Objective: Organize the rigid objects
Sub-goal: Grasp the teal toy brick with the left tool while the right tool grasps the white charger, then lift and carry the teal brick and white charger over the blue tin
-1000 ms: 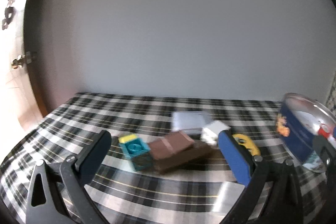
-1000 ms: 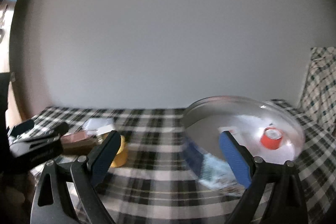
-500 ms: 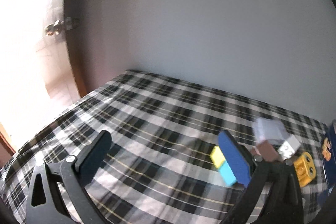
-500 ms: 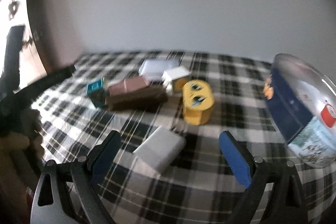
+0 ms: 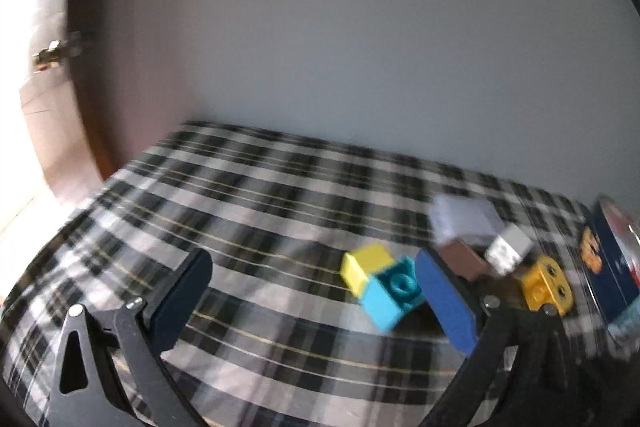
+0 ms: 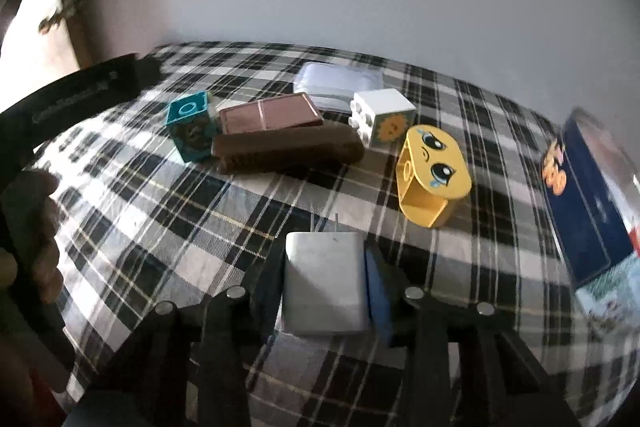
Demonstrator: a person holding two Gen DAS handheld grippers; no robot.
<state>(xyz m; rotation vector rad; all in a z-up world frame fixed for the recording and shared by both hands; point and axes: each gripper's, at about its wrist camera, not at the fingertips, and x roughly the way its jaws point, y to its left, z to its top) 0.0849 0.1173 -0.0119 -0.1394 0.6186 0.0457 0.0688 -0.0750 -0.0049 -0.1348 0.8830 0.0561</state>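
My right gripper (image 6: pixel 324 291) points down at the checked tablecloth (image 6: pixel 140 211). Its jaws are closing, and the blue pads sit against both sides of a white plug-in charger (image 6: pixel 324 283) whose prongs point away from me. Beyond it lie a yellow face block (image 6: pixel 432 175), a white brick (image 6: pixel 384 119), a brown case (image 6: pixel 288 143) with a flat brown wallet (image 6: pixel 268 115) on top, and a teal block (image 6: pixel 190 131). My left gripper (image 5: pixel 316 291) stands open above the cloth with nothing between its fingers. A teal-and-yellow block (image 5: pixel 380 283) lies just left of its right finger (image 5: pixel 444 295).
A blue round tin (image 6: pixel 592 195) lies on its side at the right edge. A clear flat box (image 6: pixel 336 83) rests behind the brown case. A person's hand (image 6: pixel 36 227) shows at the left border. A grey wall backs the table; a wooden door (image 5: pixel 40 75) stands left.
My right gripper has dropped toward the table, swung left from the tin to the toys, and closed around the white charger. The left view has swung left, so the blocks sit at its right.
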